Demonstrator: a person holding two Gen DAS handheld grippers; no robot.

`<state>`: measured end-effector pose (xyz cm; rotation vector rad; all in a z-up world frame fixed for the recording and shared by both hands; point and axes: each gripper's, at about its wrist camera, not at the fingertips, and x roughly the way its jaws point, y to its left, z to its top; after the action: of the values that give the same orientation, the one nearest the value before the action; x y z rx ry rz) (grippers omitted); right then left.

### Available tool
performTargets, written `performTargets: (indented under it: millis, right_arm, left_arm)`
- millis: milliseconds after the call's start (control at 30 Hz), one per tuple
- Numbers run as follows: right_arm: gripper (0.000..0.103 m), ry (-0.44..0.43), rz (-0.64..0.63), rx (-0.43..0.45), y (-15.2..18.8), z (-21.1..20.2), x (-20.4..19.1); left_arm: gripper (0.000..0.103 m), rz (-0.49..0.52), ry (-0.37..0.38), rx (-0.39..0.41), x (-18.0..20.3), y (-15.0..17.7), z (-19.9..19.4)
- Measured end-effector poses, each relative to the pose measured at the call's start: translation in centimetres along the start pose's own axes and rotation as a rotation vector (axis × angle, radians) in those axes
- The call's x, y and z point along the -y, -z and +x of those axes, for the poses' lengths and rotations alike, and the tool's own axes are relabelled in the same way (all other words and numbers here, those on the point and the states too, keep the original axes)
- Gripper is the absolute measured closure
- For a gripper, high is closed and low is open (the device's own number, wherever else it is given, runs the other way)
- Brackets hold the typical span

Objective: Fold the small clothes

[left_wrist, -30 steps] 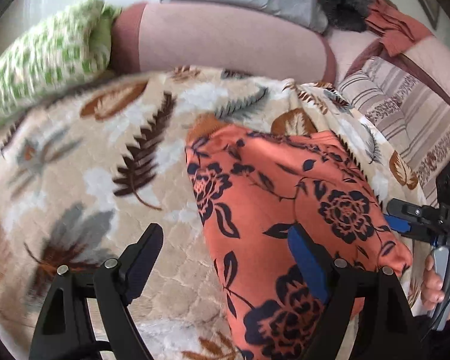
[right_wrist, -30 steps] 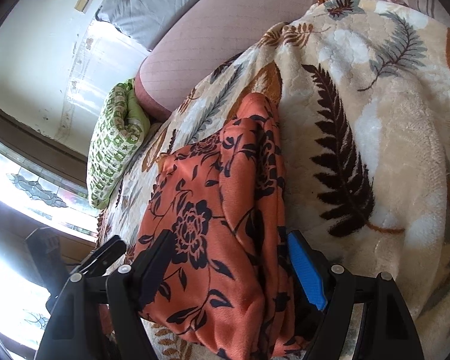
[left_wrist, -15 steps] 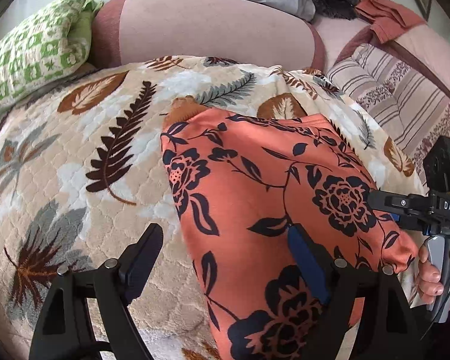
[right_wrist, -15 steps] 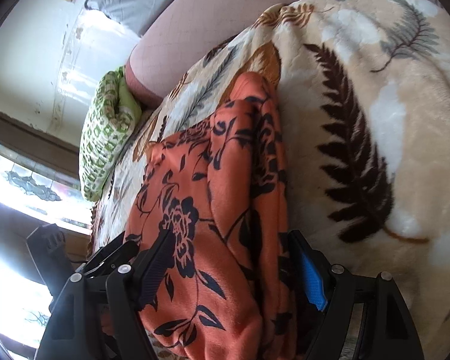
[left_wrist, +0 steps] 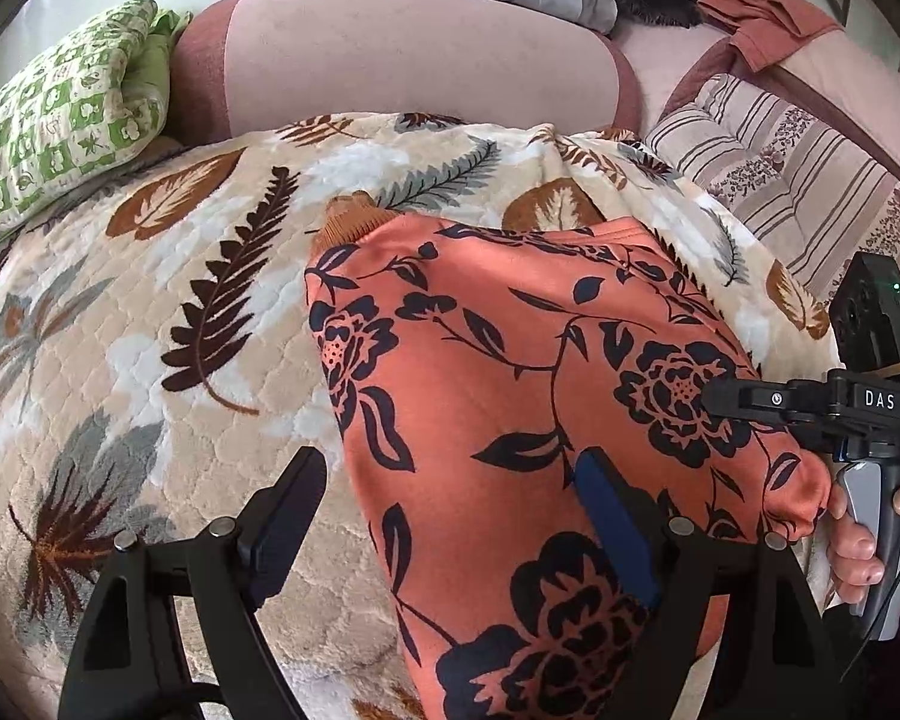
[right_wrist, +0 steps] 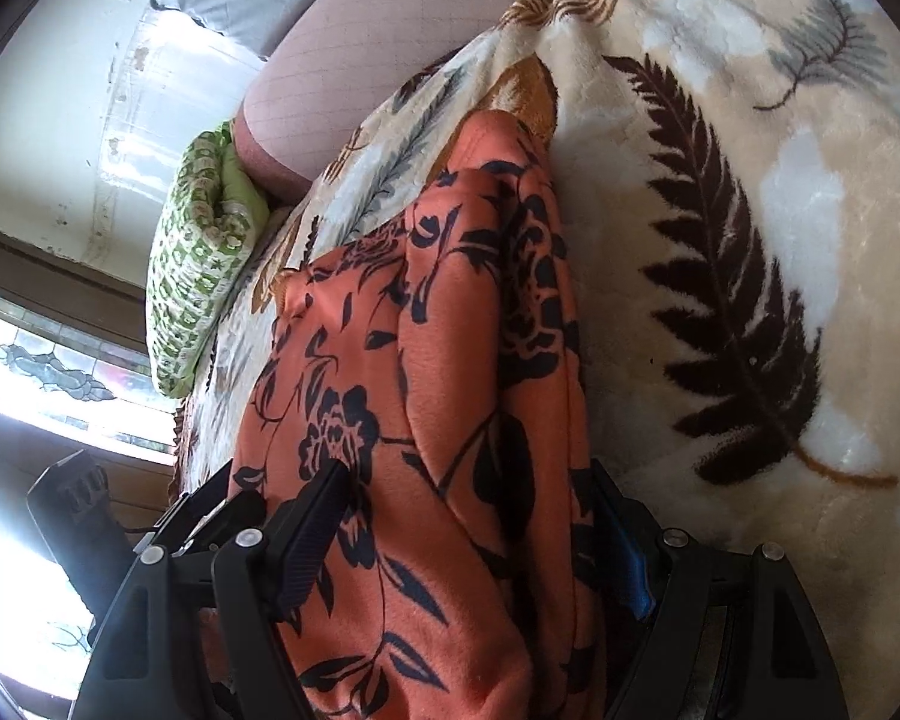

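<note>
The left tongs (left_wrist: 450,510) stood wide apart, one finger over the blanket (left_wrist: 150,330) and the blue-padded one over the orange flowered garment (left_wrist: 510,390), pressing on nothing. The right tongs (right_wrist: 480,516) also stood wide, straddling the folded garment (right_wrist: 426,360); whether their pads touched the cloth could not be told, as the fabric hid them in part. The garment lay folded on the leaf-patterned blanket, its ribbed cuff at the far corner. A hand (left_wrist: 858,546) held the right tool's handle beside the garment's near edge. Beyond lay a green pillow (left_wrist: 60,114) and a pink sofa back (left_wrist: 414,60).
</note>
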<state>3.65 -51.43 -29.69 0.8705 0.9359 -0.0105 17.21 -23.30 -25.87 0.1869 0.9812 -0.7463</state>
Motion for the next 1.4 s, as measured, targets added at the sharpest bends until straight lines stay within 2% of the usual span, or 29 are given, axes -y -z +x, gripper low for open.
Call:
performTargets:
  millis: [267,400,567,600,733,867,967,1133,1267,1400]
  right_arm:
    - [0.039,0.011,-0.036,-0.002,-0.3,1.1,-0.8]
    - [0.042,0.022,-0.062,-0.004,-0.2,1.5,-1.3]
    - [0.043,0.031,-0.069,0.002,-0.2,1.7,-1.7]
    - [0.046,0.030,-0.069,0.004,-0.2,1.7,-1.7]
    - [0.055,0.062,-0.097,0.031,0.2,1.1,-2.9]
    - [0.059,0.077,-0.143,0.068,0.8,0.2,-4.6]
    - [0.060,0.079,-0.172,0.108,1.5,-0.7,-6.2]
    - [0.060,0.037,-0.235,0.132,2.4,-1.2,-9.1]
    - [0.060,-0.056,-0.235,0.130,2.6,-0.3,-11.1]
    - [0.060,-0.127,-0.218,0.105,3.3,2.1,-12.7]
  left_arm:
    - [0.018,-0.013,0.030,-0.023,-0.1,-0.2,1.2]
    - [0.013,-0.024,0.075,-0.045,0.0,-0.4,2.0]
    - [0.013,-0.023,0.116,-0.046,0.0,-0.5,2.2]
    - [0.014,-0.016,0.119,-0.043,0.1,-0.5,2.2]
    - [0.045,0.000,0.118,-0.016,0.1,-0.7,1.4]
    - [0.063,-0.028,0.132,-0.009,-0.7,-0.8,0.9]
    - [0.067,-0.031,0.137,0.013,-0.8,-1.0,-0.3]
    - [0.067,-0.044,0.099,0.057,-1.9,-1.0,-3.3]
    - [0.068,-0.097,0.063,0.102,-4.2,-0.7,-6.1]
    - [0.067,-0.145,-0.019,0.123,-6.7,0.2,-7.8]
